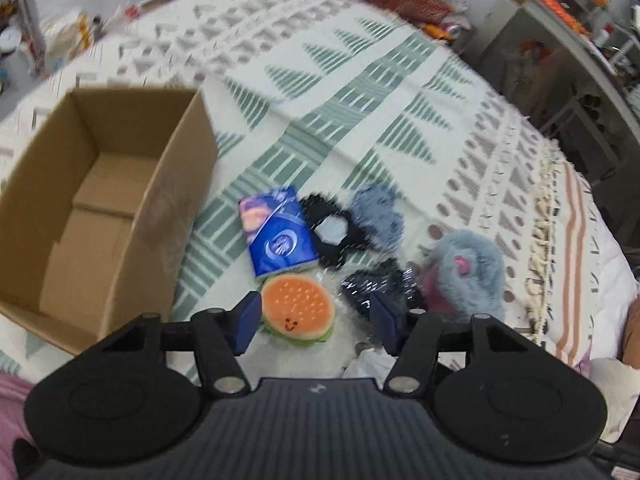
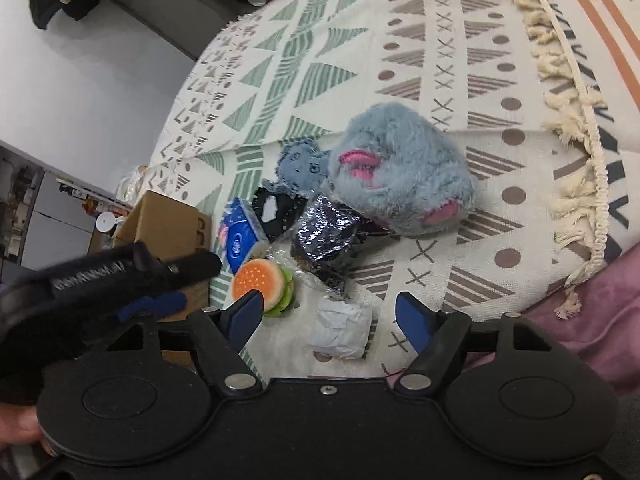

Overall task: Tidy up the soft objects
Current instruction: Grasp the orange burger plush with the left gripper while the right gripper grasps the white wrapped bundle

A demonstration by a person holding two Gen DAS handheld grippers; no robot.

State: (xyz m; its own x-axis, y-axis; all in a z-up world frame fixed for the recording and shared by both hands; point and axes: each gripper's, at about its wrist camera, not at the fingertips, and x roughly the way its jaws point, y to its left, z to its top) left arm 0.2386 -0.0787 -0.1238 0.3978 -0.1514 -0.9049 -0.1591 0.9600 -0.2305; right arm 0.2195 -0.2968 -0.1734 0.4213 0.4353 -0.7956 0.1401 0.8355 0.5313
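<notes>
Cardboard is the one thing here with nothing in it: the box (image 1: 100, 208) ahead and to the left of the left gripper (image 1: 314, 322) shows a bare brown floor, so by the look of it no sorting has been done yet. Every soft thing lies loose on the patterned bedspread (image 1: 360, 92).

That left gripper has its blue pads spread apart and grips nothing. The burger plush (image 1: 298, 312) sits just ahead, nearest the left pad, and seems the likely first pick. Beyond it lies the blue tissue pack (image 1: 278, 236). Just to the right of the pack is a black scrunchie (image 1: 330, 232), then a blue-grey scrunchie (image 1: 378, 216) farther right. A dark sparkly item (image 1: 374, 282) lies ahead of the right pad, and the fluffy grey-and-pink plush (image 1: 466, 276) rests beyond it to the right.

Jaws on the right gripper (image 2: 330, 316) are likewise wide and empty. A white crumpled wad (image 2: 342, 332) lies between its pads, though whether they touch it I cannot tell.

So the whole pile remains to be moved, one piece at a time, into the box.
</notes>
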